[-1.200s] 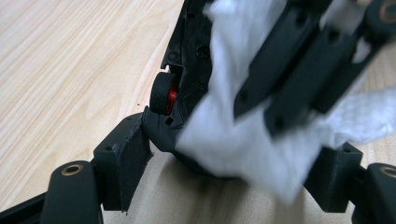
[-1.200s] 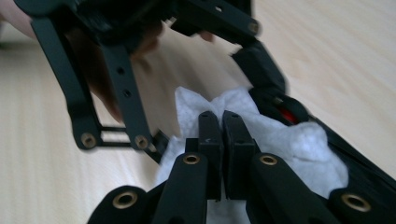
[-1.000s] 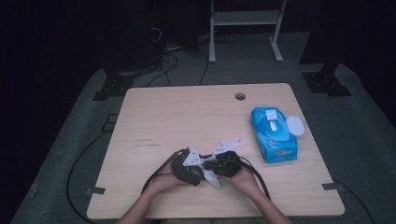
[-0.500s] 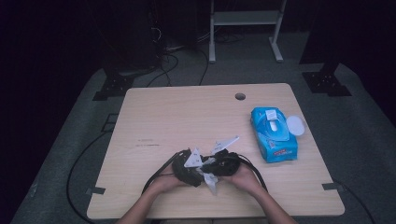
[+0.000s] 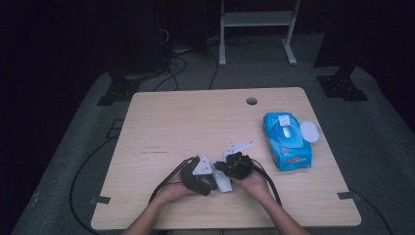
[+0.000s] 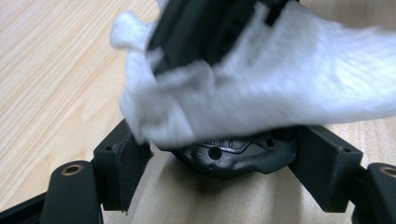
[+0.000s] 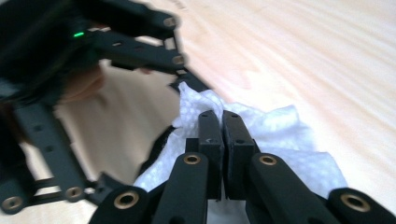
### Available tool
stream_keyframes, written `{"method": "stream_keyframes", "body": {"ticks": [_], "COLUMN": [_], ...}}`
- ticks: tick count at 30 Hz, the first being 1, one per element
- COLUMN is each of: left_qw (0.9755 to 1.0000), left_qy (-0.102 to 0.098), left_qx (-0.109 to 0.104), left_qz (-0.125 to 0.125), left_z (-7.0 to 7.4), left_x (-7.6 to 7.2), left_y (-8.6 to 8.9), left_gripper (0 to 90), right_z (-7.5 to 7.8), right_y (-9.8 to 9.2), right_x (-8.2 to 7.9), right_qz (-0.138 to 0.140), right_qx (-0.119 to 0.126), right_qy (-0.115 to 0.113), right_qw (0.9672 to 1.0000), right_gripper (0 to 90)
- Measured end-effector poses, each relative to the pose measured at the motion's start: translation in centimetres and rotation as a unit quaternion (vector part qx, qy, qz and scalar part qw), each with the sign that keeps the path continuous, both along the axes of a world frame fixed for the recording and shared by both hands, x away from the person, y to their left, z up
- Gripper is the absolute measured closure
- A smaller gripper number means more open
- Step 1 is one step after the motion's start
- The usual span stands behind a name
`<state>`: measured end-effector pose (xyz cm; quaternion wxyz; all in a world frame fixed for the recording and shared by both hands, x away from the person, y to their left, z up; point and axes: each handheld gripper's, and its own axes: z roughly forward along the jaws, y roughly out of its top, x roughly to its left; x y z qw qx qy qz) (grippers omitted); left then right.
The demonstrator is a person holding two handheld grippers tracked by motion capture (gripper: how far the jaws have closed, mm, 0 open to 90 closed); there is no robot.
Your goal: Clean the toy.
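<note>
A black mouse is clamped between the jaws of the left tool at about 6 o'clock on the worktop, probably so it's kept steady. A white wipe is pinched in the closed right tool and pressed onto the mouse, looks like for cleaning, with the wipe pack left at 3 o'clock.

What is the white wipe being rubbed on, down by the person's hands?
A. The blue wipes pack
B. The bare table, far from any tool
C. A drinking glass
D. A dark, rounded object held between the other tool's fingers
D: in the left gripper view the wipe lies over a dark rounded object between the left gripper fingers; the right gripper pinches the wipe.
</note>
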<state>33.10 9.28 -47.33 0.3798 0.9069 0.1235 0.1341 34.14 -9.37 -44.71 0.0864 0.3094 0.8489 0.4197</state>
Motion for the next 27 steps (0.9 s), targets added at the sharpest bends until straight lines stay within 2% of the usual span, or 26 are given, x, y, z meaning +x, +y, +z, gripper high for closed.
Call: {"method": "stream_keyframes", "body": {"ticks": [1, 3, 7, 10, 12, 15, 22, 24, 27], "left_qw": [1.0000, 1.0000, 1.0000, 1.0000, 1.0000, 1.0000, 1.0000, 1.0000, 1.0000], "left_qy": [0.001, 0.005, 0.003, 0.002, 0.003, 0.000, -0.001, 0.002, 0.007], "left_qx": [0.000, 0.001, 0.003, -0.001, -0.002, -0.002, 0.003, -0.001, -0.006], "left_qz": [0.000, 0.002, 0.000, 0.002, 0.002, 0.000, -0.001, -0.001, 0.000], "left_z": [0.0, -0.1, -0.1, -0.1, -0.2, 0.0, -0.1, 0.0, -0.1], "left_x": [0.0, 0.0, 0.0, 0.0, 0.0, 0.0, -0.1, 0.0, 0.0], "left_y": [0.0, 0.0, 0.1, 0.0, 0.1, 0.0, 0.0, 0.1, 0.1], "left_gripper": [24.3, 24.3, 24.3, 24.3, 24.3, 24.3, 24.4, 24.4, 24.3], "right_z": [0.0, 0.0, 0.1, 0.3, 0.4, 0.6, 0.5, 0.6, 0.7], "right_y": [-0.2, -0.1, 0.6, -0.4, -1.6, -3.2, -2.7, -3.5, -5.3], "right_x": [0.1, 0.2, -0.2, 0.1, 0.3, 0.5, 0.0, 0.0, 0.0], "right_qz": [-0.011, -0.012, -0.008, -0.018, -0.037, -0.059, -0.039, -0.046, -0.074], "right_qx": [0.003, 0.005, -0.016, -0.016, -0.024, -0.016, -0.031, -0.034, -0.026], "right_qy": [0.002, 0.009, -0.006, -0.011, -0.019, -0.008, -0.020, -0.025, -0.017], "right_qw": [0.9999, 0.9999, 0.9998, 0.9996, 0.9989, 0.9981, 0.9986, 0.9980, 0.9968], "right_gripper": [87.5, 87.4, 87.4, 87.5, 87.5, 87.5, 87.4, 87.4, 87.4]}}
